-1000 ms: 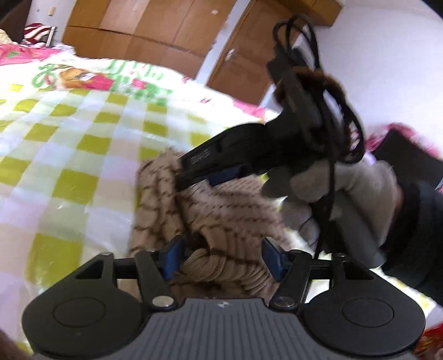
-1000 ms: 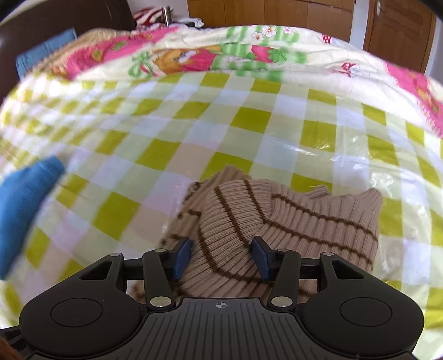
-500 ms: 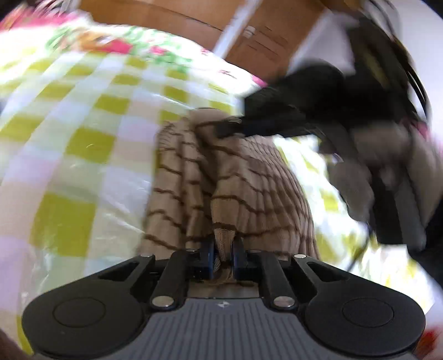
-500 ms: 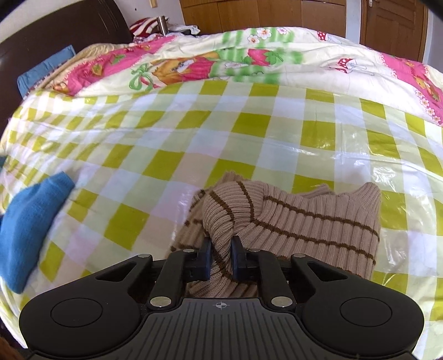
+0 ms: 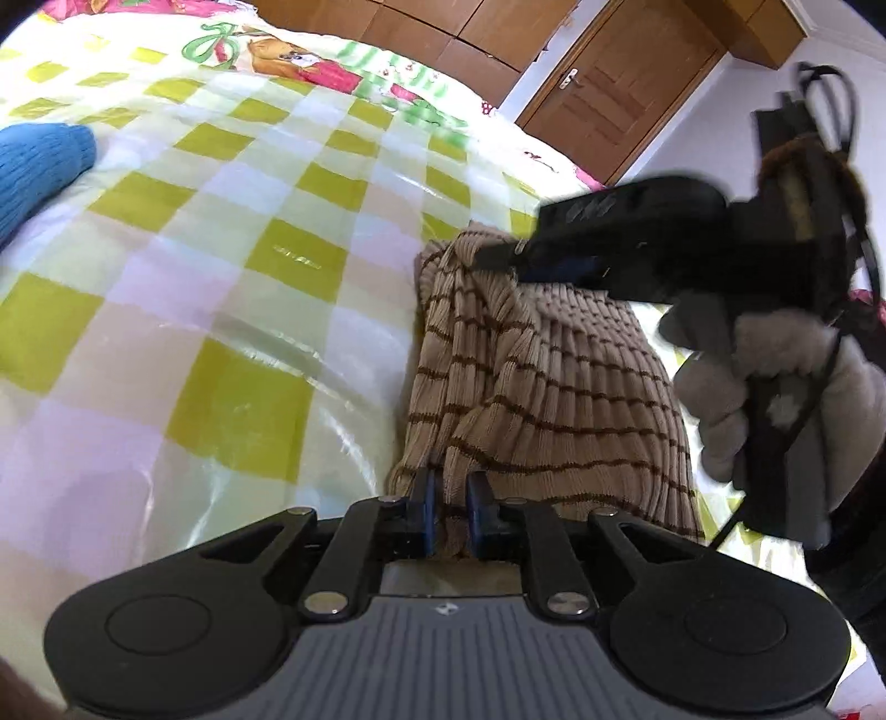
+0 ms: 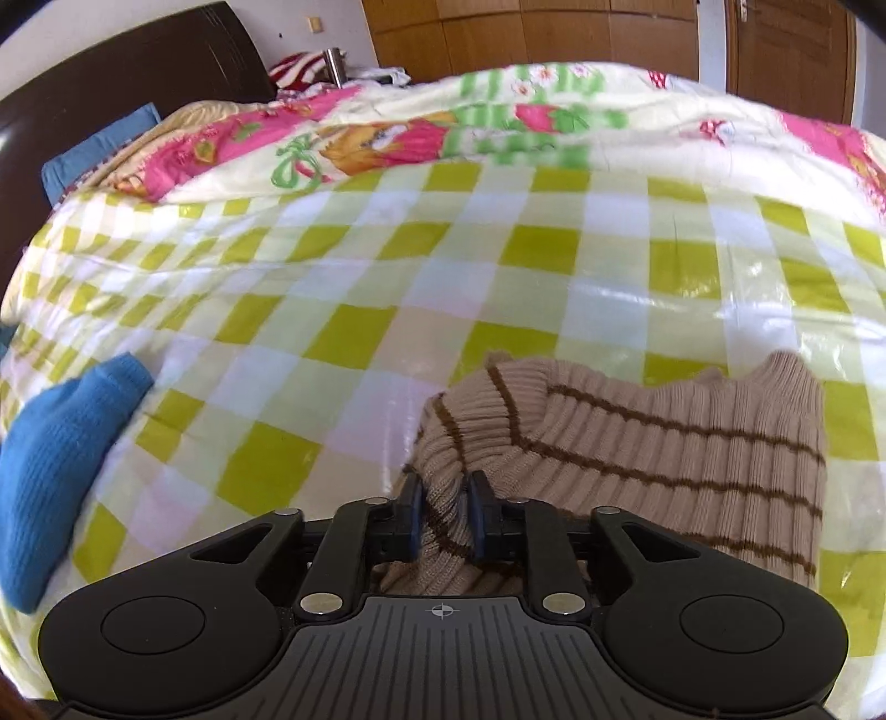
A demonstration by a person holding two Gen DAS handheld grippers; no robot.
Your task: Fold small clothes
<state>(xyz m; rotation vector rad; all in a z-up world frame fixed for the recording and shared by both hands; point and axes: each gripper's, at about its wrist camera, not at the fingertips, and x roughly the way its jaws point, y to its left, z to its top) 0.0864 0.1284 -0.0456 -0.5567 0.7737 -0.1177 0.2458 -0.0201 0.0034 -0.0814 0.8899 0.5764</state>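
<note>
A bedroom in a home is shown. Most of both views is filled by a bed [image 6: 498, 266] spread with a glossy cover checked in yellow-green, white and pale pink. Toward the bed's far edge a quilt [image 6: 387, 138] printed with cartoon figures, strawberries and bows is laid. A dark wooden headboard [image 6: 127, 72] is seen at the bed's far left corner, with a blue pillow [image 6: 99, 149] leaned against it. Beyond the bed, brown wooden wardrobe panels [image 5: 421, 33] are lined along the wall, and a panelled wooden door [image 5: 614, 88] with a metal handle is set beside white walls.
</note>
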